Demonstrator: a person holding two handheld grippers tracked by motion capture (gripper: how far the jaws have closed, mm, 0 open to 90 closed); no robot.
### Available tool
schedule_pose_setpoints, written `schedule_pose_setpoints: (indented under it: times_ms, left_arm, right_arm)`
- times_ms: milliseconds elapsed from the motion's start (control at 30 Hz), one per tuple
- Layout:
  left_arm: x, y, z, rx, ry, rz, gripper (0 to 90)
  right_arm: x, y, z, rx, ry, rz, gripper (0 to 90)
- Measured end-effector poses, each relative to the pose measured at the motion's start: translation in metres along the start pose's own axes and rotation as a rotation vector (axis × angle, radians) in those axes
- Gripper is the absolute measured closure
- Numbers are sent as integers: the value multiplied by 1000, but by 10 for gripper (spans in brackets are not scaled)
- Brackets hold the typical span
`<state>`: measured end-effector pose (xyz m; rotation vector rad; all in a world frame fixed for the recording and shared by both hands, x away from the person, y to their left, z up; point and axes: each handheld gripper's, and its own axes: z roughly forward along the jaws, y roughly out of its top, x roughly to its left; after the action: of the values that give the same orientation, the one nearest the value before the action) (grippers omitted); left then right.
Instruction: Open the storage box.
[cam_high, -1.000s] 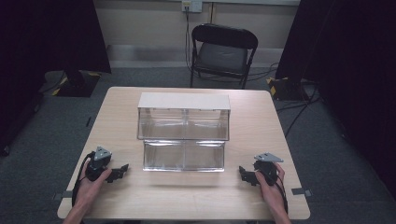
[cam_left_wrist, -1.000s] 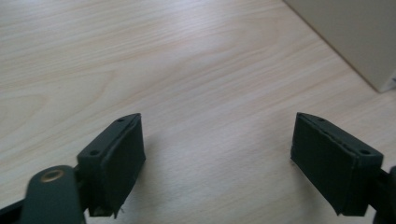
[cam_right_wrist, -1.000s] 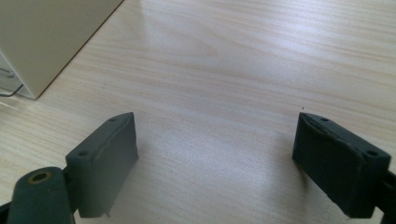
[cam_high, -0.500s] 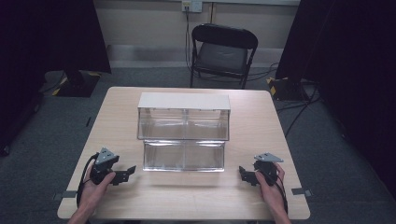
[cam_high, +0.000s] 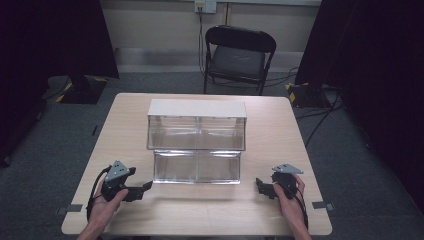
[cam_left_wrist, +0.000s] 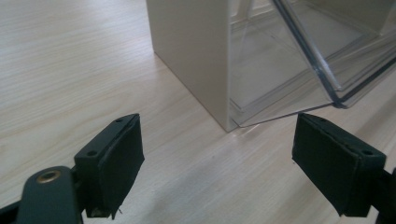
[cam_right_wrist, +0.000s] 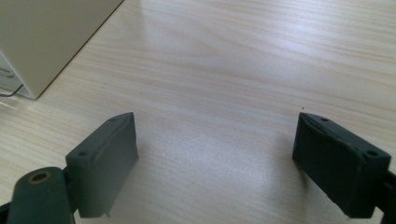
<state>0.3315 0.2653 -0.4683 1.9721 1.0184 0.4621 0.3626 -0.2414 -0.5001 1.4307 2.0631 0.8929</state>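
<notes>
A two-tier clear plastic bin cabinet (cam_high: 197, 145) with cream side walls stands at the table's middle. My left gripper (cam_high: 146, 187) hovers just left of its lower front corner, pointing right at it. In the left gripper view the cream wall (cam_left_wrist: 191, 51) and a tilted clear bin front (cam_left_wrist: 308, 70) rise close ahead, and the left gripper (cam_left_wrist: 217, 158) is open; its jaws have just been opening, with nothing between them. My right gripper (cam_high: 258, 184) rests near the cabinet's lower right corner, pointing left. In its own view it (cam_right_wrist: 217, 158) is open over bare wood, beside the cabinet corner (cam_right_wrist: 46, 37).
The light wooden table (cam_high: 270, 210) has bare room in front of the cabinet and along both sides. A black folding chair (cam_high: 237, 55) stands behind the far edge. Cables lie on the grey floor at the right.
My left hand has moved right toward the cabinet's lower left corner and risen a little. The right hand has kept still.
</notes>
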Motion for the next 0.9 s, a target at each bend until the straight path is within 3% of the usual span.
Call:
schedule_pose_setpoints:
  times_ms: [267,900]
  left_arm:
    - [-8,1,5,-2,-46,12,160]
    - [-14,5,11,-48,-86,7,159]
  right_arm:
    - [0,0,0,0,0,0,131]
    - [0,0,0,0,0,0,131]
